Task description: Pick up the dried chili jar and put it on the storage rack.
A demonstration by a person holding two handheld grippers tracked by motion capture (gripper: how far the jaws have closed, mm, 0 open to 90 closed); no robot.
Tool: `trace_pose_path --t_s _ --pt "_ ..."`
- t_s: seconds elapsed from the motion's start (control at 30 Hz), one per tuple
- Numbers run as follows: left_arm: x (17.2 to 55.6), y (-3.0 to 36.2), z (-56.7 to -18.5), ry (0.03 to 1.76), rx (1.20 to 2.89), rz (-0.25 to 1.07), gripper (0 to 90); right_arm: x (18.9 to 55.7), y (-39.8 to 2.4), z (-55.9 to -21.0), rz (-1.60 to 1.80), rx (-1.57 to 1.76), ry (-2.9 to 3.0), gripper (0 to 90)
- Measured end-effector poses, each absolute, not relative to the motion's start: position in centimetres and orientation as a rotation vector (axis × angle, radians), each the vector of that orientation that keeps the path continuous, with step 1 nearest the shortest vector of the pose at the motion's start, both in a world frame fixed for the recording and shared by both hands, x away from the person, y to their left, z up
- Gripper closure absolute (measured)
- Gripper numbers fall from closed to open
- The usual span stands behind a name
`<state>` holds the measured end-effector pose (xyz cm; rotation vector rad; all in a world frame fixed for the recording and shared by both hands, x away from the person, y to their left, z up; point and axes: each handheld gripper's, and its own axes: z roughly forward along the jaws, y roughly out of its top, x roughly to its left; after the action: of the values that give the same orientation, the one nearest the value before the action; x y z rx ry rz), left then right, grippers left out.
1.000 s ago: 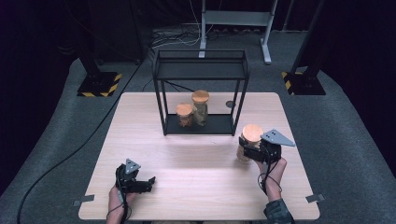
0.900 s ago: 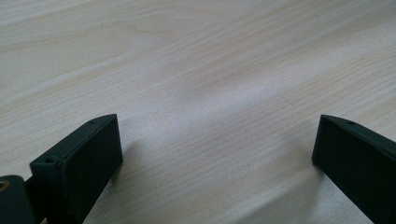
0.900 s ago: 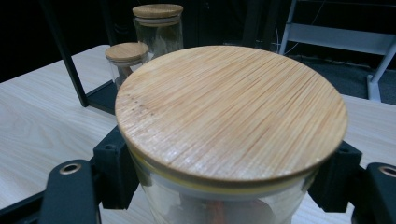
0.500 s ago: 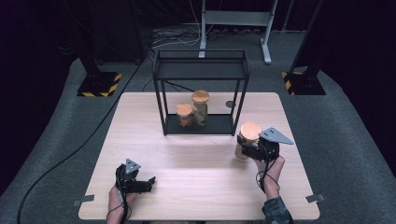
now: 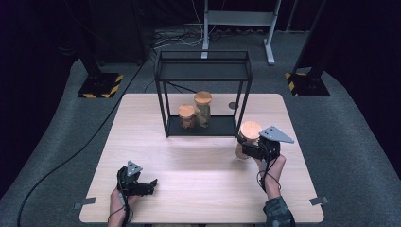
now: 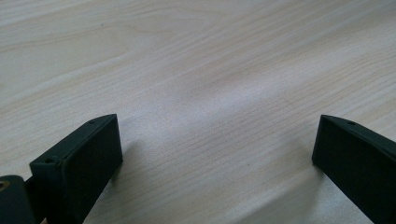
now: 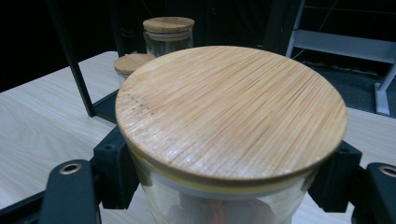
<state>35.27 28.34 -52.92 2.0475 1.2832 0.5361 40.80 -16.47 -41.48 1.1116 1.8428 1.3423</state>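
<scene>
Your right gripper [image 5: 249,150] clamps the jar [image 5: 248,138] just below its bamboo lid [image 7: 231,109], right beside the rack [image 5: 203,71]'s front right leg. Your left gripper [image 5: 150,183], well short of the rack, rests with jaws wide apart, holding nothing.

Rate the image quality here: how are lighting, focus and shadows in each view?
High view: soft overall, bright pool on the wooden table, surroundings dark. Left gripper view: wood grain sharp, near jaws soft, faint shadows beside them. Right gripper view: bamboo lid of the held glass jar crisp with a mild sheen; the shelf's two jars behind, short and tall, slightly blurred against a black background.
</scene>
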Motion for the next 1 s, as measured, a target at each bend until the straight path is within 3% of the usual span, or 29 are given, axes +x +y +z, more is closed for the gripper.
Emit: trace_pose_path --t_s 1.0 --pt "35.3 28.4 -52.9 1.283 2.049 0.536 1.1 42.5 -14.8 -41.1 1.359 1.108 1.868 24.0"
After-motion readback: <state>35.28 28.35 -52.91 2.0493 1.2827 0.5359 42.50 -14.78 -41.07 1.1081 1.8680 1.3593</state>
